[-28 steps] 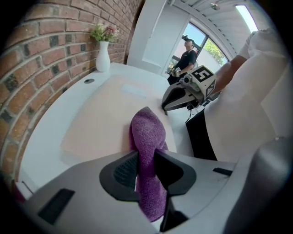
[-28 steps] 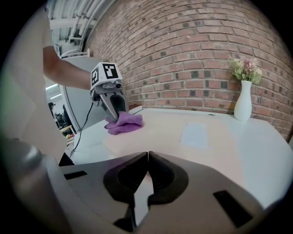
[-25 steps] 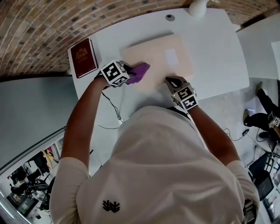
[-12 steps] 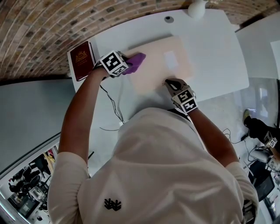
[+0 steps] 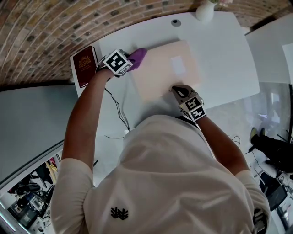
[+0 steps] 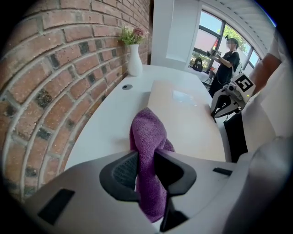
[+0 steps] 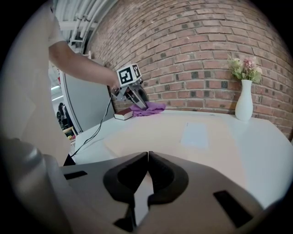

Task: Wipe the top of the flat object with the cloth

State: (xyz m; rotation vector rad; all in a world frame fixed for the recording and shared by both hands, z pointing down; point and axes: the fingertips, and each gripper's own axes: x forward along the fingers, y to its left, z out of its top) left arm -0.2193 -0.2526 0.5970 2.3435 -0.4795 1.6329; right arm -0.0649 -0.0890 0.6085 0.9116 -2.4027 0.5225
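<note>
Now the left gripper (image 5: 130, 61) is clamping the purple cloth (image 5: 138, 55) at the flat object's (image 5: 167, 68) far left corner; the right gripper (image 5: 176, 89) is sitting, jaws together, at its near edge.

The flat object (image 5: 165, 68) lies on the middle of the table (image 5: 224, 55). The cloth (image 5: 138, 55), between the left gripper's (image 5: 131, 59) jaws, sits at its far left corner. A book (image 5: 84, 65) lies further left, a vase (image 5: 204, 11) stands behind, and the right gripper (image 5: 177, 89) rests at the flat object's near edge.
</note>
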